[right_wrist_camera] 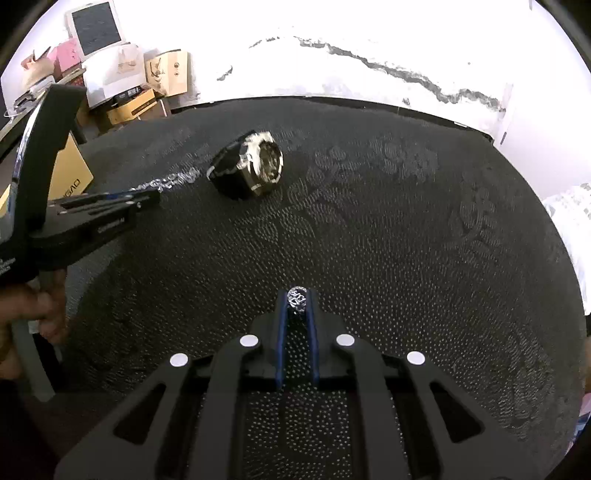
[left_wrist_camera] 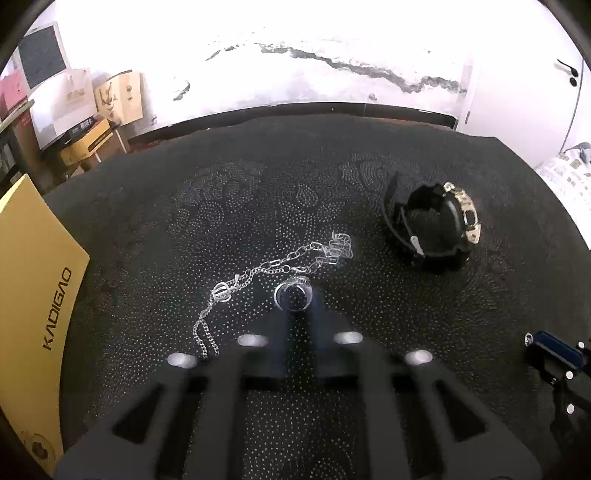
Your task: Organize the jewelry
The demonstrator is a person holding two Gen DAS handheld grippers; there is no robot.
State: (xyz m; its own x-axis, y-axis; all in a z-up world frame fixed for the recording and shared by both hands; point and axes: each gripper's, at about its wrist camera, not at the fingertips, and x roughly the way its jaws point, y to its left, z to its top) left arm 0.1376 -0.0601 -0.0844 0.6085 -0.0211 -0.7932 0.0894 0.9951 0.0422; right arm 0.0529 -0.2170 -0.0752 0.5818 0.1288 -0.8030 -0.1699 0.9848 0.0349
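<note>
In the left wrist view my left gripper [left_wrist_camera: 294, 308] is shut on a silver ring [left_wrist_camera: 293, 296] just above the dark dotted cloth. A silver chain [left_wrist_camera: 258, 275] lies on the cloth just left of it. A black and gold watch [left_wrist_camera: 432, 225] stands to the far right. In the right wrist view my right gripper [right_wrist_camera: 297, 301] is shut on a small patterned silver ring [right_wrist_camera: 297, 298]. The watch [right_wrist_camera: 251, 168] and the chain [right_wrist_camera: 173, 181] lie far left. The left gripper [right_wrist_camera: 122, 201] shows at the left edge.
A yellow box marked KADIGAO [left_wrist_camera: 35, 295] lies at the cloth's left edge. Cartons and a monitor [right_wrist_camera: 96, 31] stand beyond the table at the back left. The white wall [left_wrist_camera: 295, 48] runs behind. The right gripper's tip [left_wrist_camera: 554, 349] shows at the right.
</note>
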